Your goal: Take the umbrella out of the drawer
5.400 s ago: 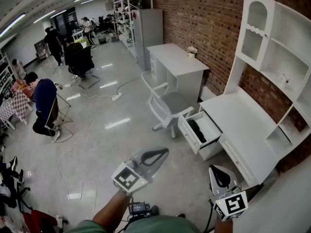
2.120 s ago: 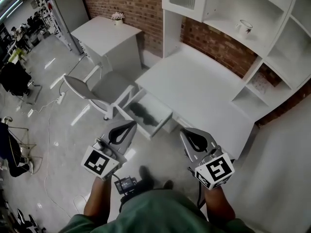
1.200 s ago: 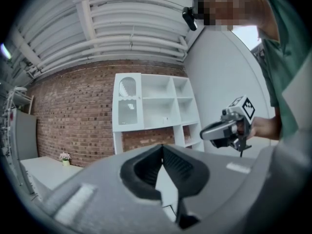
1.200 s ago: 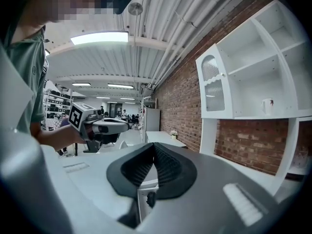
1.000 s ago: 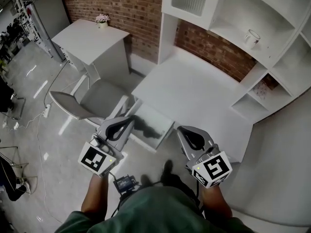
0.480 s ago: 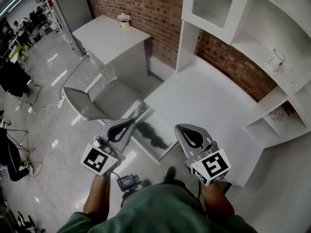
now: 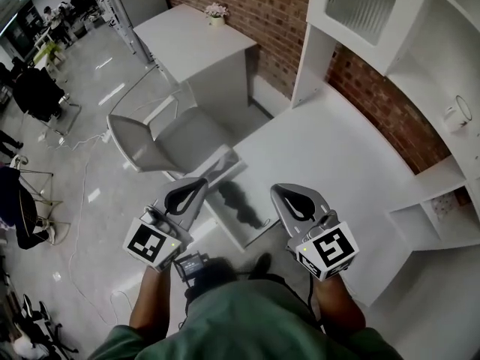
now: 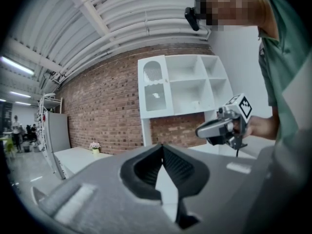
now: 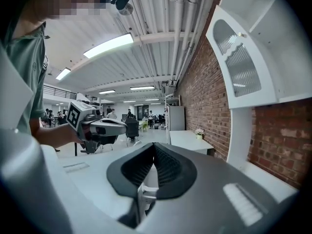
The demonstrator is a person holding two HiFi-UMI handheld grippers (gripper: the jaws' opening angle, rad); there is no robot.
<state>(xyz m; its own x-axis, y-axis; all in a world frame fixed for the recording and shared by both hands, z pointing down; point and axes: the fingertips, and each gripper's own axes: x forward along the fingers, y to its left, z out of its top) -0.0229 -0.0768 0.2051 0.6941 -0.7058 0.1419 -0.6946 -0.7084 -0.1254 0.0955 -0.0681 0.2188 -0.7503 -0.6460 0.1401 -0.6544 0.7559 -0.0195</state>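
The dark folded umbrella (image 7: 240,202) lies in the open white drawer (image 7: 223,162) at the desk's left end. My left gripper (image 7: 204,181) is held level, its tips over the drawer's near left side, apart from the umbrella. Its jaws meet at the tip with nothing between them (image 8: 162,145). My right gripper (image 7: 274,188) hangs just right of the umbrella over the desk's edge, shut and holding nothing (image 9: 155,144). Each gripper view shows the other gripper beside it, the right gripper (image 8: 199,130) and the left gripper (image 9: 125,127).
The white desk (image 7: 330,163) carries a shelf hutch (image 7: 420,43) with a cup (image 7: 455,116) against the brick wall. A grey chair (image 7: 150,145) stands left of the drawer. A second white desk (image 7: 195,40) with a flower pot (image 7: 216,11) stands behind it.
The view has swung round: desk and hutch slid right, chair and floor came further in. Both grippers travelled with it, stay shut, and still flank the drawer with the umbrella.
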